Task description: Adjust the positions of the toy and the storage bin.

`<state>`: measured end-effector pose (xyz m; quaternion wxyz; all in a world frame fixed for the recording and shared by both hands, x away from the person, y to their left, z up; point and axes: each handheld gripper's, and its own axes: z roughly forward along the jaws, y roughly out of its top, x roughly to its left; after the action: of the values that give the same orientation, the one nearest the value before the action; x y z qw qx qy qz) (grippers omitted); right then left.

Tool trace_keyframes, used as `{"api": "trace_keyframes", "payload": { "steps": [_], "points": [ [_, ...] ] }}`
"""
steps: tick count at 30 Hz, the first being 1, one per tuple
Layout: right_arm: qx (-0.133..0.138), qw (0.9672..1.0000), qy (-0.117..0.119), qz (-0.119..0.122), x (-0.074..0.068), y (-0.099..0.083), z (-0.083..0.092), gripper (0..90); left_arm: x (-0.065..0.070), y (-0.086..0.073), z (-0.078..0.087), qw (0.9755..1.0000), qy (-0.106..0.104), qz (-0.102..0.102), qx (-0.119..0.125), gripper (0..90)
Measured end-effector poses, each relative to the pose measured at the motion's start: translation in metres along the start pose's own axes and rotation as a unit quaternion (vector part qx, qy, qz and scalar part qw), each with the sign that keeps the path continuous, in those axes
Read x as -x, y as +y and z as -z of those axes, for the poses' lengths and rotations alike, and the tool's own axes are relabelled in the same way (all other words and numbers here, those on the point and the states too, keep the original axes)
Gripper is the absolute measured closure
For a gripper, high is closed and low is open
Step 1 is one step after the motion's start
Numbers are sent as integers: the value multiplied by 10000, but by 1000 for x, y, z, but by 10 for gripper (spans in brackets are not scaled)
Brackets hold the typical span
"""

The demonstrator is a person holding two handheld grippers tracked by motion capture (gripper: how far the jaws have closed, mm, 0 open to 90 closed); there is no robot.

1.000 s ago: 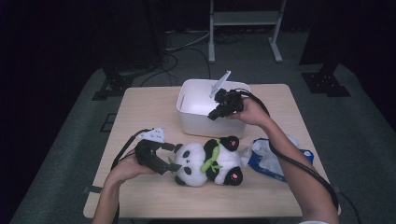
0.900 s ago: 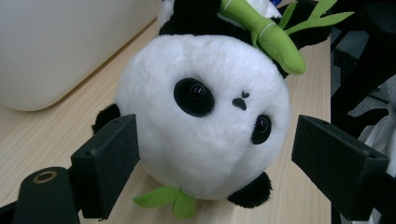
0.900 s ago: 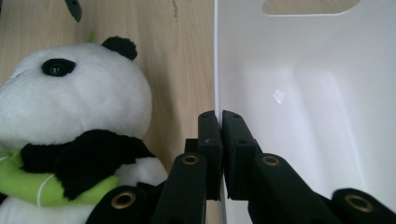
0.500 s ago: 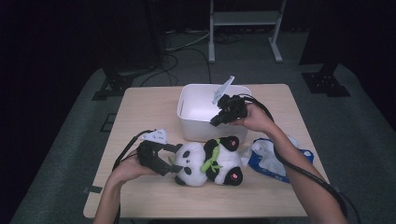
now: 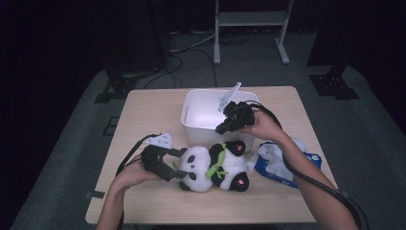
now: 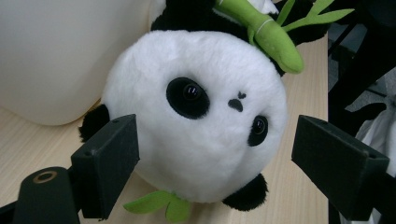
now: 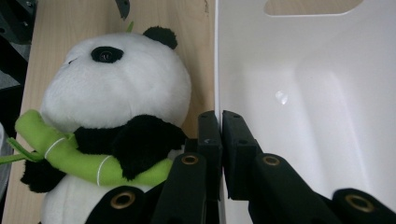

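Tongs seen from the high view: left tongs (image 5: pixel 178 165) spread wide around the plush panda's (image 5: pixel 215 165) head on the desk (image 5: pixel 143 115); right tongs (image 5: pixel 225 127) clamped on the white bin's (image 5: pixel 198 108) near wall.

Left gripper view: released, pads either side of the panda's face, not pressing.

Right gripper view: clenched on the bin's thin rim, panda lying just beside the bin.
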<state>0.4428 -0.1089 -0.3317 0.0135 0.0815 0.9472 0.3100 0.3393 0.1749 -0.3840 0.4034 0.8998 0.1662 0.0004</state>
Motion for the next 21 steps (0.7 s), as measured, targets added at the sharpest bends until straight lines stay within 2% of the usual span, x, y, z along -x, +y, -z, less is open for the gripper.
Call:
{"api": "trace_keyframes", "payload": {
  "steps": [18, 20, 21],
  "points": [
    [61, 9999, 91, -2, -8, -3, 1, 852, 1, 0, -5, 10000, -49, 15, -55, 137],
    [83, 9999, 119, -26, -8, -4, 1, 841, 1, 0, -6, 10000, -63, -1, -71, 137],
    [103, 9998, 151, -82, -6, -4, 1, 797, 1, 0, -6, 10000, -63, 1, -75, 137]
  ]
}}
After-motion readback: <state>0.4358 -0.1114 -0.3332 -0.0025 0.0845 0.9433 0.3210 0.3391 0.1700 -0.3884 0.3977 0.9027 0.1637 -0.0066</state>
